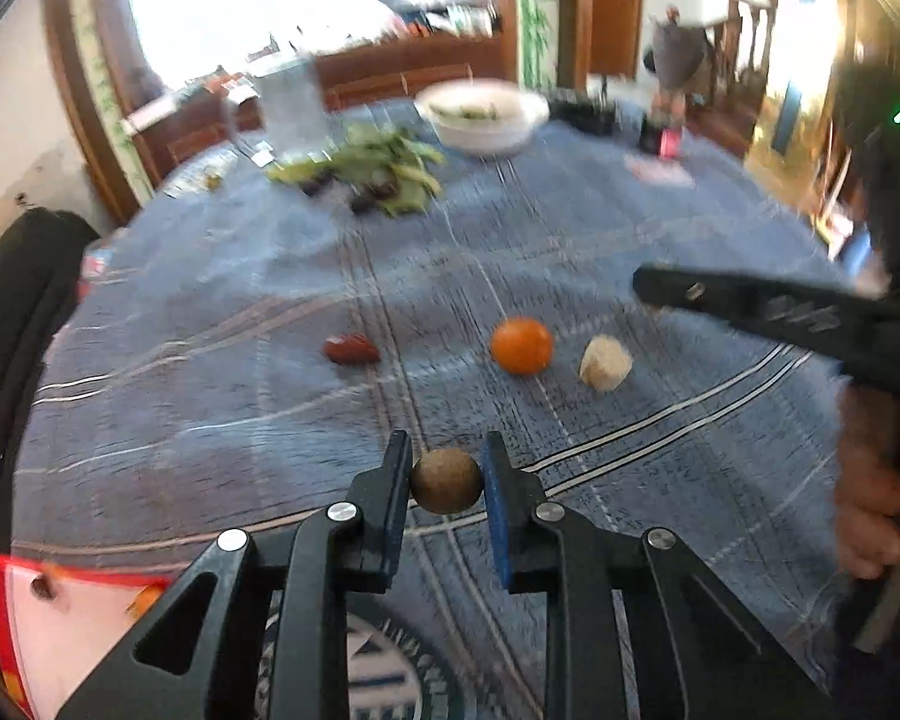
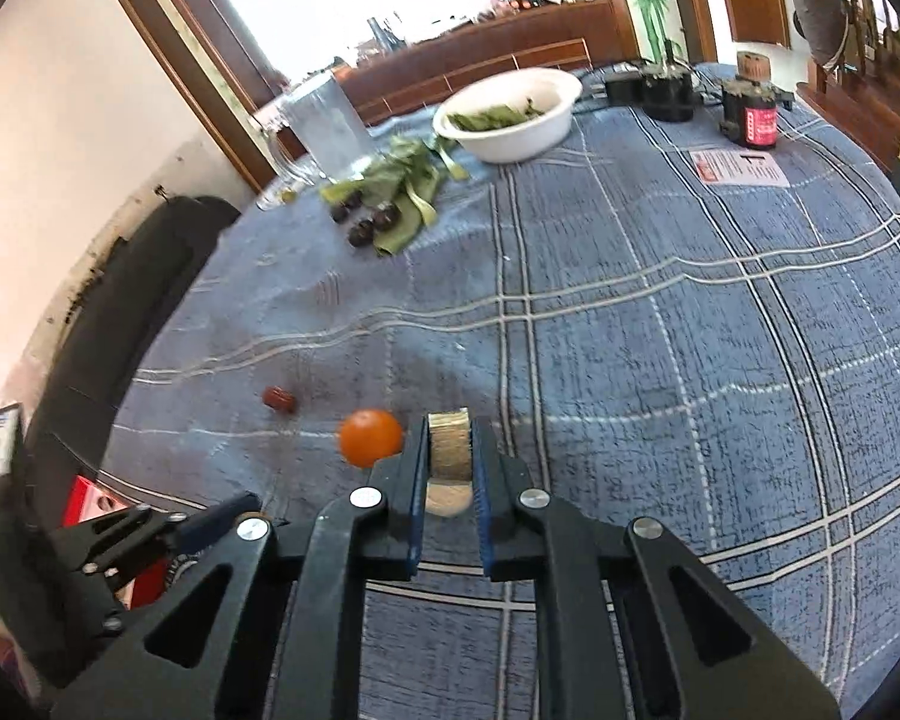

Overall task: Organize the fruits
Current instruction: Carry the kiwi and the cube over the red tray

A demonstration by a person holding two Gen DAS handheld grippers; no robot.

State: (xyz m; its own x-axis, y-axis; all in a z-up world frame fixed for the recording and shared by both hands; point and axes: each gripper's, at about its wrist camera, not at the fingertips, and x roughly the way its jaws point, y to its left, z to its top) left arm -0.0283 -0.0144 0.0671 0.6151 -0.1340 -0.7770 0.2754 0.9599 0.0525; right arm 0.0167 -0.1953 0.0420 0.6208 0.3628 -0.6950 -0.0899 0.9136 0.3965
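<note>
**Left wrist view: both grippers closed on a piece of fruit**

In the left wrist view, your left gripper (image 1: 447, 450) is clamped on a brown round fruit (image 1: 447, 480). Both blue pads press its sides, so the jaws stand only as wide as the fruit. It sits at the fingertips, above the blue checked tablecloth (image 1: 630, 480).

Beyond it on the cloth lie an orange (image 1: 521, 345) and, well to its left, a small red fruit (image 1: 351, 350). Just right of the orange is a pale chunk (image 1: 606, 363), close under the tip of your right gripper (image 1: 648, 288). This blurred view does not show whether the chunk touches the cloth. Your right hand (image 1: 870, 510) shows at the right edge.

In the right wrist view, your right gripper (image 2: 448, 426) is closed narrowly on that pale chunk (image 2: 448, 450), a pad flat against each side. The orange (image 2: 370, 437) lies just left of the left finger, the small red fruit (image 2: 279, 399) further left. Your left gripper (image 2: 210, 519) shows low on the left.

At the far side of the table stand a white bowl (image 2: 510, 138) of greens, a pile of leaves (image 2: 402, 192) and a glass mug (image 2: 324, 126).
</note>
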